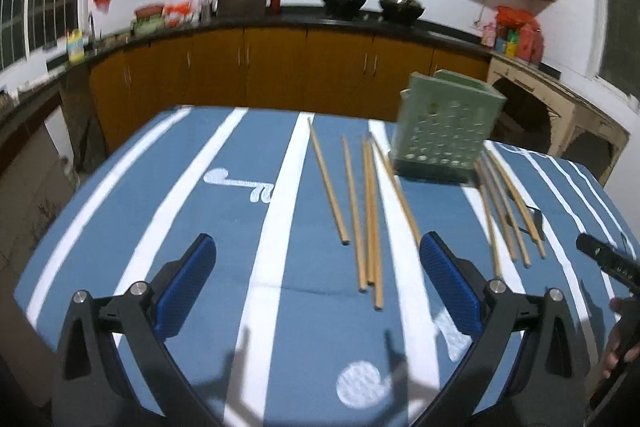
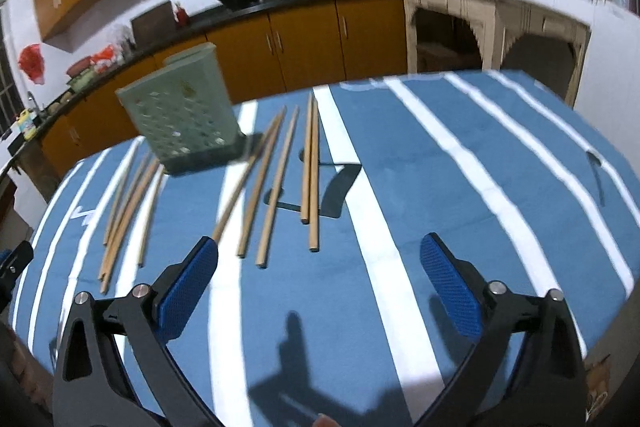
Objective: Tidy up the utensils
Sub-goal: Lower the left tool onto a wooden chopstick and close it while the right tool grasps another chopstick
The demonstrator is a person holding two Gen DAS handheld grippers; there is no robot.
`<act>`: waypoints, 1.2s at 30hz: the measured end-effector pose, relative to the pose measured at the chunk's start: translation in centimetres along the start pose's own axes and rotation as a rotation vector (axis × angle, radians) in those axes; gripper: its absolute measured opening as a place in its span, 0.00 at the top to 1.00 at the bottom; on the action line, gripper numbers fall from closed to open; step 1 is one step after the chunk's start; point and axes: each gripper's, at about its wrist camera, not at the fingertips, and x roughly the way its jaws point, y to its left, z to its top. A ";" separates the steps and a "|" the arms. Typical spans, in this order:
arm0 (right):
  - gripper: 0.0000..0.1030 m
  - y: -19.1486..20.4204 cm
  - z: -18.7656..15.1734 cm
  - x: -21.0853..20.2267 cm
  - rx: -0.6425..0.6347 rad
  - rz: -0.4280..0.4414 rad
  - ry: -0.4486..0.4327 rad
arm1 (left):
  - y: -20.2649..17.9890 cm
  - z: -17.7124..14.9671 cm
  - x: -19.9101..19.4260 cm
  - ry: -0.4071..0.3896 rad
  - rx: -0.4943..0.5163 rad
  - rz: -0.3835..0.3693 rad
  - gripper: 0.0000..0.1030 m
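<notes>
Several wooden chopsticks (image 1: 370, 211) lie loose on the blue-and-white striped tablecloth (image 1: 200, 211), in one group left of a green perforated utensil holder (image 1: 442, 131) and another group (image 1: 506, 203) right of it. My left gripper (image 1: 316, 283) is open and empty, above the cloth near the first group's near ends. In the right wrist view the holder (image 2: 186, 115) stands at the back left, with chopsticks (image 2: 280, 179) in front and more (image 2: 128, 211) to its left. My right gripper (image 2: 320, 287) is open and empty, just short of the chopsticks' near ends.
Orange kitchen cabinets (image 1: 280, 67) and a dark counter with woks (image 1: 400, 5) run behind the table. A cardboard structure (image 1: 560, 115) stands at the back right. The other gripper's black body (image 1: 608, 259) shows at the right edge of the left wrist view.
</notes>
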 end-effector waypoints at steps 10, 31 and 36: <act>0.55 0.6 -0.2 5.1 -0.020 -0.001 0.149 | 0.9 2.6 8.2 0.166 0.008 0.017 0.42; 0.92 -1.0 0.4 5.8 0.006 -0.054 0.115 | -1.8 4.0 15.2 0.287 0.034 -0.009 0.80; 0.92 -1.5 0.3 5.5 0.022 -0.054 0.126 | -0.6 3.2 14.7 0.299 0.016 -0.024 0.92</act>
